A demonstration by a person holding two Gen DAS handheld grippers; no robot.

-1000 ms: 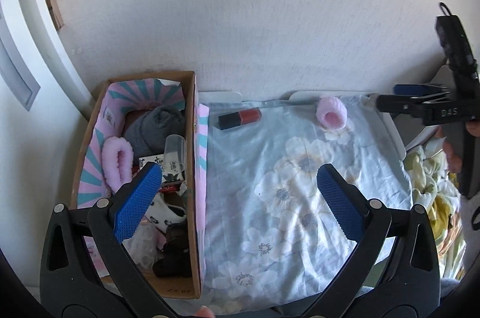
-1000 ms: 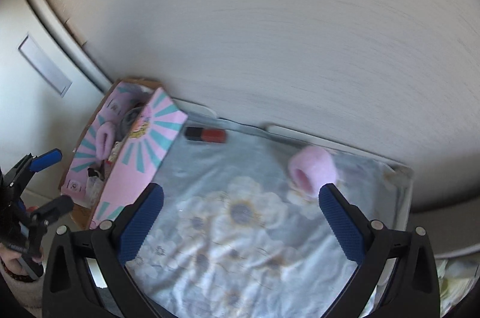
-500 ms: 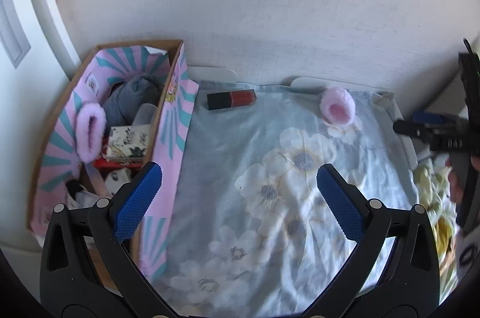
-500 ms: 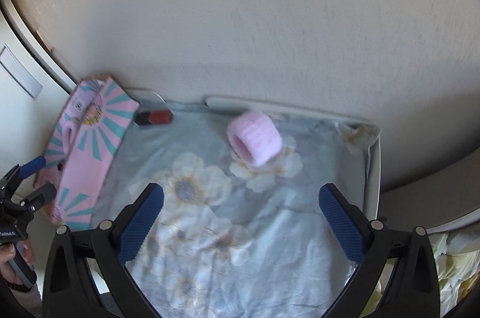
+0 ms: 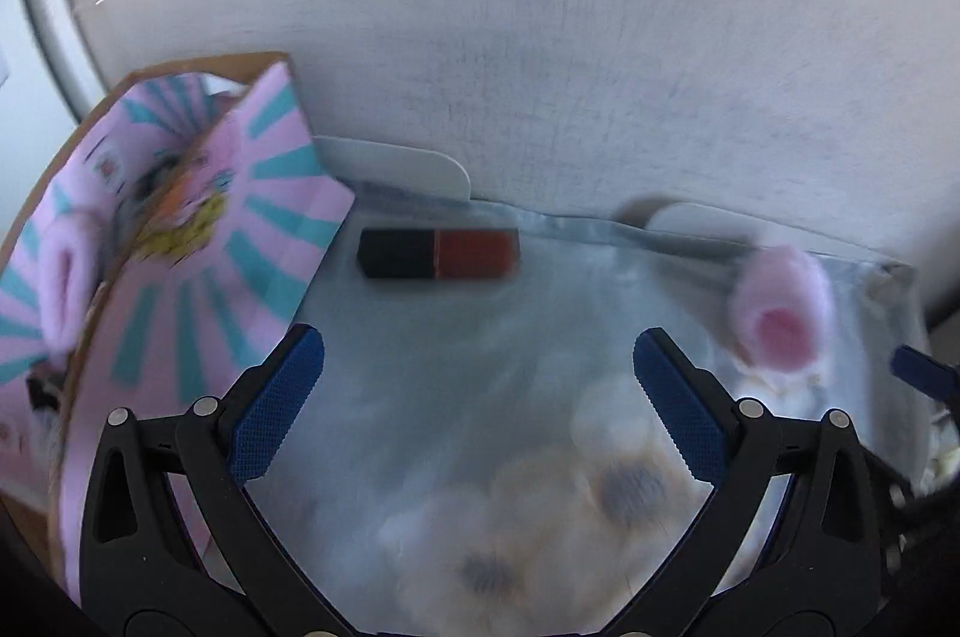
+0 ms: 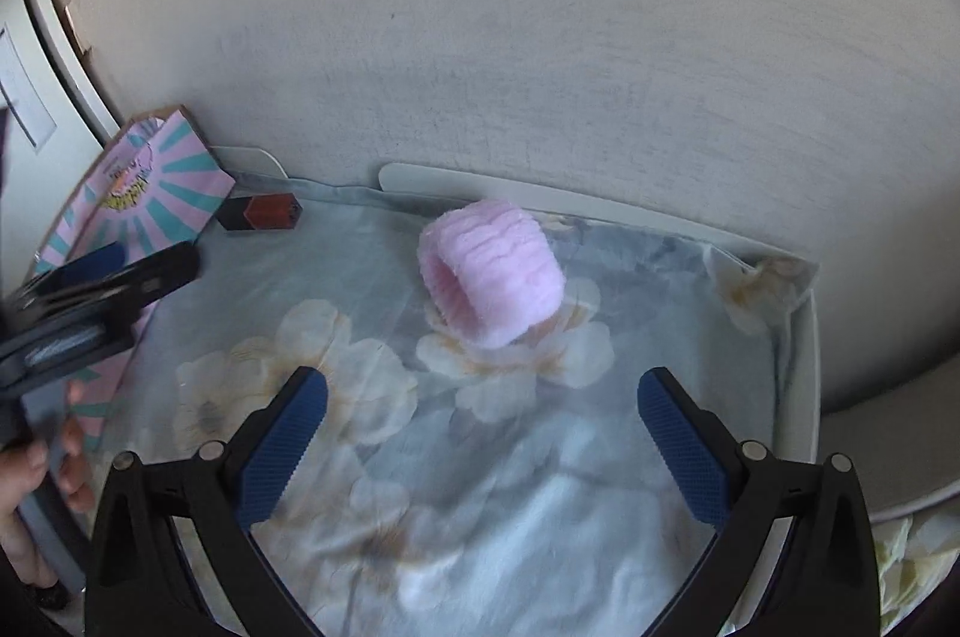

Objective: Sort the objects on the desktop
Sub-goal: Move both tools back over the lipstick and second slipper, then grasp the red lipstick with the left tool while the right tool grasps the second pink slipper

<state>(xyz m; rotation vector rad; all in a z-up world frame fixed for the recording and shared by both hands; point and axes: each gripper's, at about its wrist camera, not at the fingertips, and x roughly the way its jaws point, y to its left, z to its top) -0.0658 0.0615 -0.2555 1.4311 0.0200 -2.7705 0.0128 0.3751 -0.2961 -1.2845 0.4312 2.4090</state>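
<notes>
Left gripper (image 5: 477, 376) and right gripper (image 6: 480, 418) gape empty; box (image 5: 198, 277) print unreadable.

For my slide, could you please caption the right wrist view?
Open right tongs face a pink fuzzy band on floral cloth.

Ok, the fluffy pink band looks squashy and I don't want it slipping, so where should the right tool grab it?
Grip the pink band across its ribbed outer wall, coming from above. It lies on its side on the floral cloth, its hole facing left-front, so the soft sides are exposed. The right tool is open, wide enough to straddle it, probably squashing it a little.
</notes>
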